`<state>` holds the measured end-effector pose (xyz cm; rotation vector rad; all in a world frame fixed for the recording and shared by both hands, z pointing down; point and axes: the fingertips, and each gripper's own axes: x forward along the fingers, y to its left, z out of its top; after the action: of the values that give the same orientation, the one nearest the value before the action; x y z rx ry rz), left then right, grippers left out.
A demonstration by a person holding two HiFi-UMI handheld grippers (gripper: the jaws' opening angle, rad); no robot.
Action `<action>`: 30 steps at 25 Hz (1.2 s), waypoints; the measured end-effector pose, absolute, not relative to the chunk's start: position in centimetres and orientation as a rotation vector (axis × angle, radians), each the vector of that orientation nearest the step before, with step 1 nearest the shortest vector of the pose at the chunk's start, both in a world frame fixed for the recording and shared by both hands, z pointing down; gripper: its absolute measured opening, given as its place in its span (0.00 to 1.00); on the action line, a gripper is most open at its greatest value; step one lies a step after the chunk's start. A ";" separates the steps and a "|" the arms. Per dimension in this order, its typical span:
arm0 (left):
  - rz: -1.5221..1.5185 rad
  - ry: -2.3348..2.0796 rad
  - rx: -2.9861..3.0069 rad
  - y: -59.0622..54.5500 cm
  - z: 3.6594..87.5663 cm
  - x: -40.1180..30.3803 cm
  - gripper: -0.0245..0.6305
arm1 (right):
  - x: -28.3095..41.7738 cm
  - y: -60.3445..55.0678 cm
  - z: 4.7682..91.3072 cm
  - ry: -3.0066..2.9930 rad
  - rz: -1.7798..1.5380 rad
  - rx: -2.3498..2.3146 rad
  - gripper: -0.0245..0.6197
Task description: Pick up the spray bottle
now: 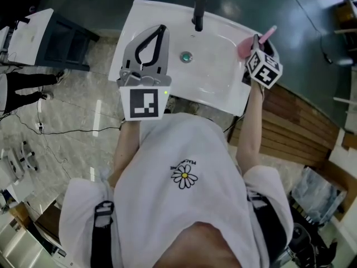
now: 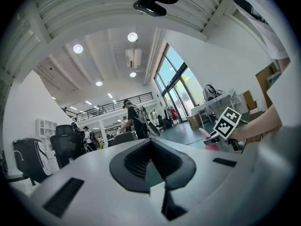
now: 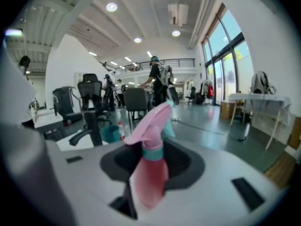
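Head view: left gripper [image 1: 160, 28] over the left of the sink [image 1: 217, 85], right gripper [image 1: 257, 41] at its right rim with the pink spray bottle [image 1: 244, 48]; left gripper view: jaws closed together, nothing between; right gripper view: jaws clamped on the spray bottle's body.

Sink basin [image 1: 215, 74] open; faucet [image 1: 198, 13] stands at rear

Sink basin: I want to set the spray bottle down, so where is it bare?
Bare: the sink, from the drain to the near rim, between the two grippers. Crowded: the left side under the left gripper, the right rim where the right gripper holds the spray bottle, the back by the faucet.
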<state>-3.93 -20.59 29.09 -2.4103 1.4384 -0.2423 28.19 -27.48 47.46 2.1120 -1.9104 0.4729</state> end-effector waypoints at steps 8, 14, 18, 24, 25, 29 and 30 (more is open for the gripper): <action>-0.224 1.435 -2.398 -20.0 28.6 -4.2 0.06 | 26.8 -26.4 44.7 -1.986 0.434 2.124 0.29; -0.208 1.441 -2.395 -19.6 28.1 -4.4 0.06 | 24.5 -25.8 40.6 -2.082 0.346 2.099 0.29; -0.193 1.437 -2.380 -19.5 27.3 -4.4 0.06 | 22.9 -25.4 37.9 -2.115 0.245 2.080 0.29; -0.132 1.454 -2.362 -19.4 25.4 -5.2 0.06 | 20.4 -24.3 32.5 -2.161 0.069 2.095 0.29; -0.128 1.453 -2.360 -19.4 25.2 -5.3 0.06 | 19.9 -24.1 31.6 -2.179 0.042 2.099 0.29; -0.101 1.464 -2.371 -19.4 24.4 -5.7 0.06 | 17.8 -22.8 28.3 -2.224 -0.091 2.096 0.29; -0.093 1.470 -2.378 -19.4 24.3 -5.8 0.06 | 17.3 -22.4 27.7 -2.225 -0.121 2.097 0.29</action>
<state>-5.84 -19.42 24.28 -2.3777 1.4698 -0.0927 17.29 -22.41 27.71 2.0974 -2.2254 -0.1206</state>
